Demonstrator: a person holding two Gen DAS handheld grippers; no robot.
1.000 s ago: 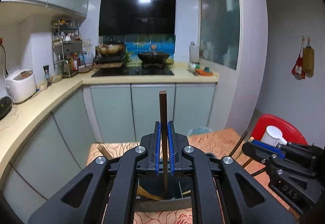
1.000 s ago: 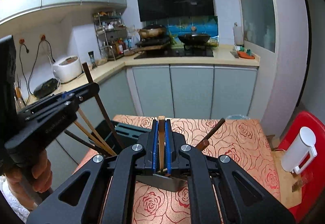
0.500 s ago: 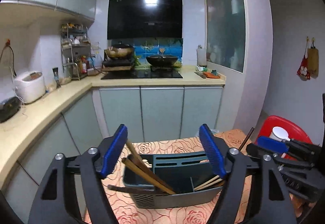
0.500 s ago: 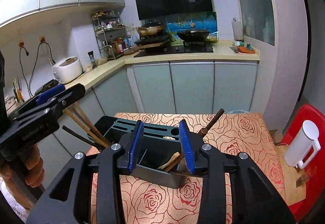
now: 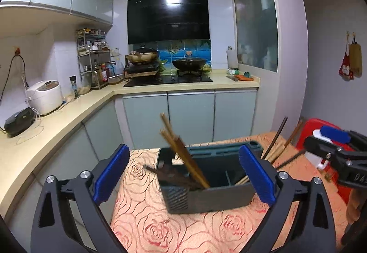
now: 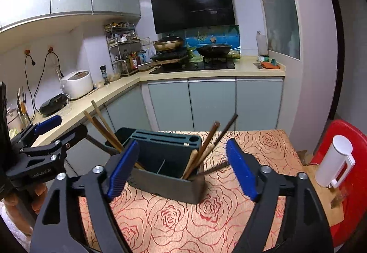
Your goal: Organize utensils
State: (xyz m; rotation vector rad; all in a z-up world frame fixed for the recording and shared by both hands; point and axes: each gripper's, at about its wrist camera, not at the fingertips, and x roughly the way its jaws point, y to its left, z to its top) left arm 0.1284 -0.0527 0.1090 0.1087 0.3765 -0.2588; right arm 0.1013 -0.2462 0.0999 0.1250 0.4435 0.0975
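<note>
A dark grey utensil holder (image 5: 207, 193) stands on the rose-patterned tablecloth (image 5: 160, 225); it also shows in the right wrist view (image 6: 165, 175). Several wooden chopsticks (image 5: 183, 156) lean out of its left compartment, and more chopsticks (image 6: 206, 147) lean out of its right side. My left gripper (image 5: 183, 175) is open and empty, raised in front of the holder. My right gripper (image 6: 183, 168) is open and empty, also in front of the holder. Each gripper shows at the edge of the other's view.
A white canister (image 6: 335, 161) stands on a red chair (image 6: 351, 138) to the right of the table. Kitchen counters with a rice cooker (image 5: 44, 97) and a stove (image 5: 167, 80) run behind and to the left.
Both grippers were shut on a chopstick over the holder, then opened and let go. The chopsticks now rest in the holder, and both grippers have drawn back and opened wider.
</note>
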